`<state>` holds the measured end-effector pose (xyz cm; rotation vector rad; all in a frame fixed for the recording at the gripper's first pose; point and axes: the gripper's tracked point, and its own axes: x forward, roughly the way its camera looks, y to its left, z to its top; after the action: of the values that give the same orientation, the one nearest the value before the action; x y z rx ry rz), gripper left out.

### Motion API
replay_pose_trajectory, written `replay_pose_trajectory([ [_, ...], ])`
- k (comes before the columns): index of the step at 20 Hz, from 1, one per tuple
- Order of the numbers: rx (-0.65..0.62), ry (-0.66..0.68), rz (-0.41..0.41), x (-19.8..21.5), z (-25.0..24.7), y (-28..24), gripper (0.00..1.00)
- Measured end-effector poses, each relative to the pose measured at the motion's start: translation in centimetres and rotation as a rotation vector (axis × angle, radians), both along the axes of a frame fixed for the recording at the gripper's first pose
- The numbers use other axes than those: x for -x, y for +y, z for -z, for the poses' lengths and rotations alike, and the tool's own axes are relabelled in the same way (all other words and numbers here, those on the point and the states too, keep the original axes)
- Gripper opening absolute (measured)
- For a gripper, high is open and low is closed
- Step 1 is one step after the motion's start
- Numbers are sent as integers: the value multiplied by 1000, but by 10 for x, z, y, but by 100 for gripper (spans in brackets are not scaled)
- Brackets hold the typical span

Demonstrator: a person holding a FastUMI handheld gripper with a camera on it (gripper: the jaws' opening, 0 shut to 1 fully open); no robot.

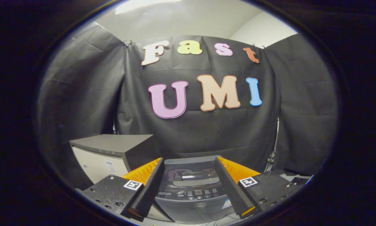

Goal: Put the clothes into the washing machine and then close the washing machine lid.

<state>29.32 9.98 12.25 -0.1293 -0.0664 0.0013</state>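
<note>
A grey top-loading washing machine [191, 191] stands just ahead of and below my gripper [189, 171], seen in the gap between the two fingers. Its dark glossy lid [188, 175] lies flat and shut, reflecting the wall behind. A control panel with small buttons [197, 193] runs along its near edge. My gripper is open, its fingers spread wide with nothing between them, hovering above the machine without touching it. No clothes can be made out.
A low white cabinet with a dark grey top [112, 150] stands to the left of the machine, beyond the left finger. Black cloth walls close in behind and on both sides. Cables lie on the floor near the machine's front.
</note>
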Motion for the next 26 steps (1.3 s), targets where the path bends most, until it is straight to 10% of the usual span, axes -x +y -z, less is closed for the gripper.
replay_pose_trajectory([
  [26, -143, 2, -203, 63, -13, -63, 97],
])
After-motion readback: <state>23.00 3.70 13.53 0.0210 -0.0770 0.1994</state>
